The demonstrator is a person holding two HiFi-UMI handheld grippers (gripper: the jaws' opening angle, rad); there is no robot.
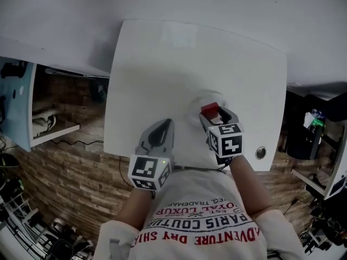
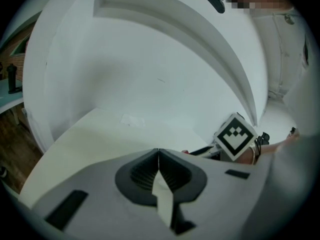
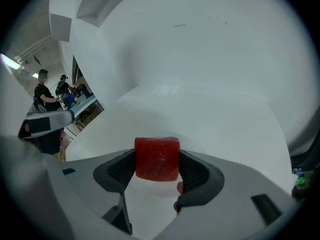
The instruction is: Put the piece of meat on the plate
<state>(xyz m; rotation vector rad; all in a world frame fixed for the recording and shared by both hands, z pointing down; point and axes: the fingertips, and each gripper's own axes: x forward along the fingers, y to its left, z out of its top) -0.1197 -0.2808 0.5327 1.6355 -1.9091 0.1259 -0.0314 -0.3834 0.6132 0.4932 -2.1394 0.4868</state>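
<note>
A red cube of meat (image 3: 157, 158) sits between the pads of my right gripper (image 3: 157, 165), which is shut on it. In the head view the meat (image 1: 210, 109) hangs just over a white plate (image 1: 193, 105) near the front right of the white table (image 1: 162, 64). The plate (image 3: 150, 193) shows pale and round right under the jaws. My left gripper (image 1: 162, 130) hovers over the table's front edge, left of the plate. Its jaws are pressed together with nothing held (image 2: 158, 159). The right gripper's marker cube (image 2: 235, 136) shows to its right.
A round grommet (image 1: 261, 152) sits in the table's front right corner. Brick-patterned floor (image 1: 65, 161) lies on the left with a low shelf (image 1: 51, 131). A green-capped bottle (image 1: 316, 121) stands at the far right. People (image 3: 45, 91) stand far off.
</note>
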